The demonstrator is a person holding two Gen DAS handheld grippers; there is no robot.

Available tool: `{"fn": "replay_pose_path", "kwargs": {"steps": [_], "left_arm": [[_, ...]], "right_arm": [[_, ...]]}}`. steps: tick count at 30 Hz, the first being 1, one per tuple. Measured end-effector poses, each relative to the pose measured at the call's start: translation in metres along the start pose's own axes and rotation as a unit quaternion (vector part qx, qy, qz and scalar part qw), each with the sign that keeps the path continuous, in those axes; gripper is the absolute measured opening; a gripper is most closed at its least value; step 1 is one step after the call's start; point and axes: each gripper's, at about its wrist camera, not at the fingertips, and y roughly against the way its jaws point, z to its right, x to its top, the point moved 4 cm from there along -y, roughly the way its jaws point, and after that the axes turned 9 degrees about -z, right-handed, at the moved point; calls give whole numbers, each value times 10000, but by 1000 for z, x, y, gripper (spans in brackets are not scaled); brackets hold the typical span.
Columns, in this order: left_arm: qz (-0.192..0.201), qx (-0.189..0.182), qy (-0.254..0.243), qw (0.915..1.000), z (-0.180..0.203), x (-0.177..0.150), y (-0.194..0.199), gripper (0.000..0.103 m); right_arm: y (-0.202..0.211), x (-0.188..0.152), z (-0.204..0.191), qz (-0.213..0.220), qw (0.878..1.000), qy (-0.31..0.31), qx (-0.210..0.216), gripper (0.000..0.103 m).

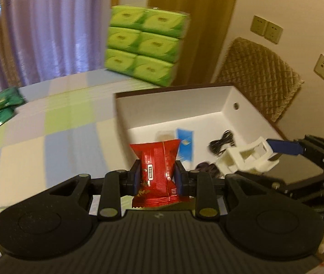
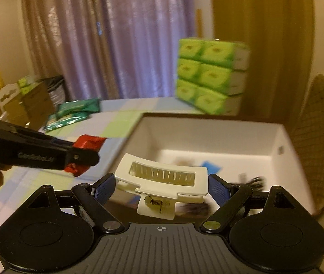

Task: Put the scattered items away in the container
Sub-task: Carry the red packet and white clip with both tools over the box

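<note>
My left gripper (image 1: 157,175) is shut on a red snack packet (image 1: 156,159), held upright just in front of the white box (image 1: 173,107). In the box lie a blue sachet (image 1: 186,141), a black cable (image 1: 222,142) and a dark purple item (image 1: 207,167). My right gripper (image 2: 162,189) is shut on a white hair clip (image 2: 162,175) over the box's (image 2: 207,137) near edge. In the left wrist view the same clip (image 1: 251,157) shows at the right. The right wrist view has the left gripper (image 2: 82,155) with the red packet (image 2: 88,142) at the left.
A stack of green tissue packs (image 1: 146,45) stands behind the box on the checked tablecloth (image 1: 59,132). Green packets (image 2: 77,111) lie at the table's far left. A quilted chair back (image 1: 260,77) rises to the right of the box. Cardboard boxes (image 2: 25,102) stand beyond the table.
</note>
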Motion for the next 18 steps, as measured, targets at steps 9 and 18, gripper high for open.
{"fn": "replay_pose_path", "kwargs": {"steps": [9, 18], "left_arm": [[-196, -4, -187, 9996, 42, 47, -59, 24], [-615, 192, -41, 9979, 40, 89, -135, 24]], "right_arm": [[-28, 28, 89, -179, 9995, -175, -180, 84], [-92, 59, 137, -548, 9982, -92, -245, 84]]}}
